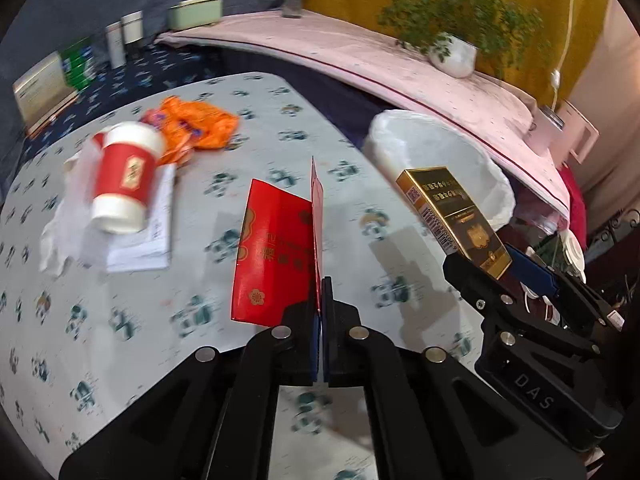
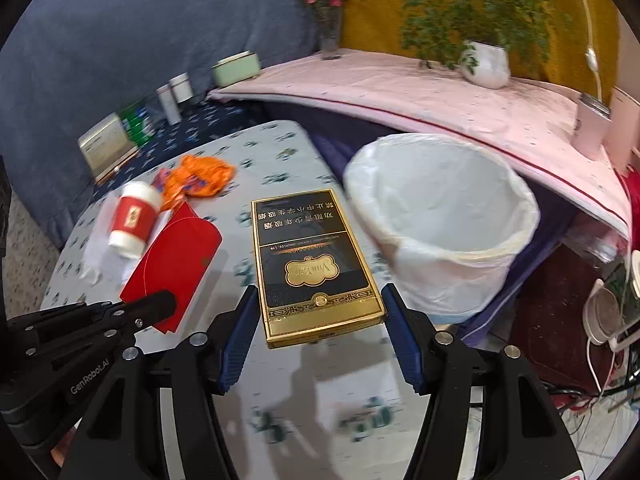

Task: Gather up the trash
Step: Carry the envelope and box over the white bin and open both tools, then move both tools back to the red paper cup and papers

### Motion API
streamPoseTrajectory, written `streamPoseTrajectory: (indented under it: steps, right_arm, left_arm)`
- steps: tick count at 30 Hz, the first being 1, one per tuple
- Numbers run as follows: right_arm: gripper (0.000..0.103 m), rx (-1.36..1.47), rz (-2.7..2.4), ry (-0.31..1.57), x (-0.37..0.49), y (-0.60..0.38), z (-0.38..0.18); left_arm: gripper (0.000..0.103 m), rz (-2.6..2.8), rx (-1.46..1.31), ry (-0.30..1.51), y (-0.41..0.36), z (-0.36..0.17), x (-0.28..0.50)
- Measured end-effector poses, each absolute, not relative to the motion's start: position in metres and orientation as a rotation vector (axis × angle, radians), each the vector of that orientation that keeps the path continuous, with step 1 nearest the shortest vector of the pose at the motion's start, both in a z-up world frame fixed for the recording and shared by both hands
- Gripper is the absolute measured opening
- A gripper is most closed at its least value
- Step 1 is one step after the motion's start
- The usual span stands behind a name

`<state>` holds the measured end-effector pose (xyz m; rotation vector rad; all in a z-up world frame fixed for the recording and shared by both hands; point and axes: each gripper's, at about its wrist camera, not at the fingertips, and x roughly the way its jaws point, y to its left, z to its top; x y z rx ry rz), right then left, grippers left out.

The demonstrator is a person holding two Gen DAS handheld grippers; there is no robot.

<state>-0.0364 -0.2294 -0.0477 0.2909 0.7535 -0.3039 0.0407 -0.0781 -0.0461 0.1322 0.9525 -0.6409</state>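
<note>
Jaws of the left gripper (image 1: 321,300) are clenched on one red envelope (image 1: 276,252); the right gripper (image 2: 316,320) grasps one gold box (image 2: 312,264), both near one lined bin (image 2: 440,216) beside the counter (image 2: 280,152), where one cup (image 1: 124,184) lies.

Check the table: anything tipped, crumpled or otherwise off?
Yes. The red-sleeved paper cup lies tipped on its side atop white papers and a tissue, with a crumpled orange wrapper beside it. No liquid spill is visible. The lined bin beside the table stands upright.
</note>
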Motion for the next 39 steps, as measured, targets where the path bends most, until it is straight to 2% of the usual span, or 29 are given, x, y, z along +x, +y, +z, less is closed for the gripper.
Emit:
streamPoseTrajectory:
  steps: [11, 12, 13, 14, 18, 20, 27, 28, 29, 31, 36, 39]
  right_arm:
    - [0.057, 0.385, -0.486, 0.703, -0.055, -0.333, -0.049]
    - [0.053, 0.391, -0.496, 0.699, -0.054, -0.342, -0.050]
    - [0.026, 0.399, -0.502, 0.709, -0.050, -0.351, -0.052]
    - [0.017, 0.415, -0.506, 0.718, -0.047, -0.360, -0.056]
    - [0.018, 0.465, -0.488, 0.754, -0.024, -0.391, -0.083]
    - [0.013, 0.499, -0.495, 0.777, -0.019, -0.401, -0.095]
    - [0.014, 0.514, -0.525, 0.759, -0.038, -0.405, -0.093]
    - [0.016, 0.511, -0.529, 0.753, -0.041, -0.405, -0.091]
    - [0.018, 0.510, -0.535, 0.749, -0.043, -0.406, -0.090]
    - [0.021, 0.509, -0.540, 0.741, -0.047, -0.406, -0.086]
    - [0.035, 0.469, -0.541, 0.733, -0.044, -0.397, -0.077]
    - [0.043, 0.456, -0.522, 0.721, -0.040, -0.385, -0.070]
  left_arm:
    - [0.000, -0.852, 0.198, 0.959, -0.198, -0.039, 0.051]
    - [0.000, -0.869, 0.203, 0.957, -0.206, -0.039, 0.052]
    - [0.000, -0.888, 0.207, 0.957, -0.218, -0.039, 0.055]
    - [0.000, -0.895, 0.216, 0.957, -0.227, -0.041, 0.057]
    - [0.000, -0.907, 0.246, 0.970, -0.267, -0.056, 0.075]
    - [0.000, -0.905, 0.262, 1.016, -0.288, -0.070, 0.089]
    - [0.002, -0.891, 0.291, 1.053, -0.314, -0.089, 0.105]
    - [0.007, -0.876, 0.286, 1.049, -0.312, -0.089, 0.105]
    - [0.022, -0.867, 0.280, 1.049, -0.309, -0.088, 0.107]
    - [0.047, -0.852, 0.243, 1.042, -0.300, -0.084, 0.108]
    - [0.050, -0.796, 0.200, 1.000, -0.276, -0.071, 0.107]
    - [0.062, -0.746, 0.180, 0.972, -0.259, -0.065, 0.107]
